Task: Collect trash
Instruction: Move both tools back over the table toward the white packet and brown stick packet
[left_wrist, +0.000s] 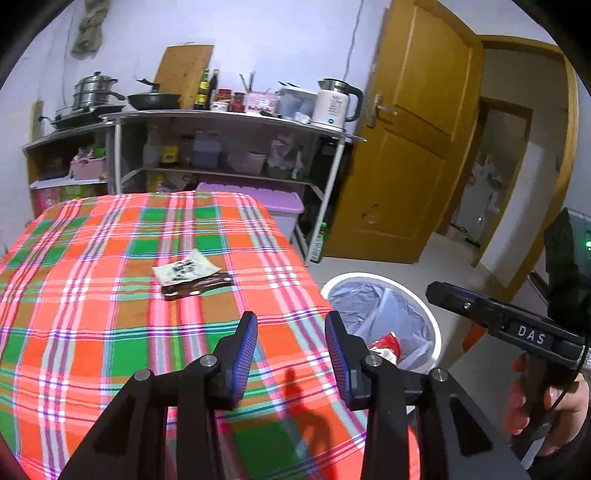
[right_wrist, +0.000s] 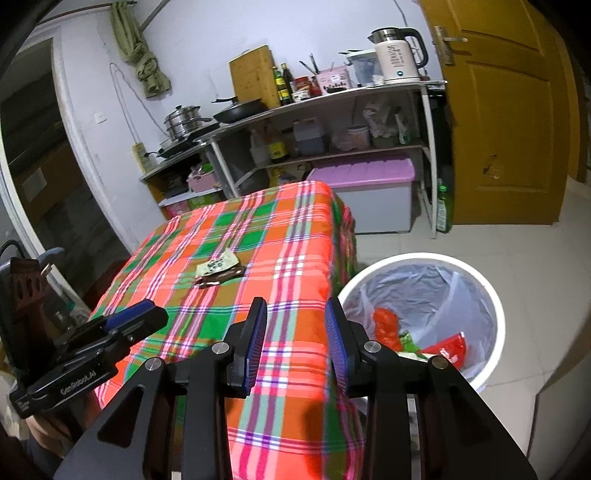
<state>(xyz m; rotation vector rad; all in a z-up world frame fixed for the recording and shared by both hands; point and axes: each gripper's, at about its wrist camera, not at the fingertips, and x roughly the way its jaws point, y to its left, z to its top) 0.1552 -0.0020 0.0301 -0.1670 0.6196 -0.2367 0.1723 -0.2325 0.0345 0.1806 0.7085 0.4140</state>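
Observation:
Two wrappers lie touching in the middle of the plaid tablecloth (left_wrist: 92, 295): a cream one with black print (left_wrist: 186, 268) and a dark brown one (left_wrist: 197, 287). The right wrist view shows them too, cream wrapper (right_wrist: 218, 265) and brown wrapper (right_wrist: 221, 277). My left gripper (left_wrist: 291, 321) hovers open over the table's near right part, short of the wrappers, nothing between its blue pads. My right gripper (right_wrist: 295, 306) is open and empty over the table's right edge, next to the white bin (right_wrist: 495, 306). Red wrappers (right_wrist: 386, 326) lie in the bin's clear liner.
The bin (left_wrist: 436, 332) stands on the tiled floor right of the table. A person's hand (left_wrist: 532, 406) holds the right gripper (left_wrist: 436, 290). Behind the table are metal shelves (left_wrist: 229, 118) with pots and a kettle, a purple-lidded box (right_wrist: 364, 173) and a wooden door (left_wrist: 410, 147).

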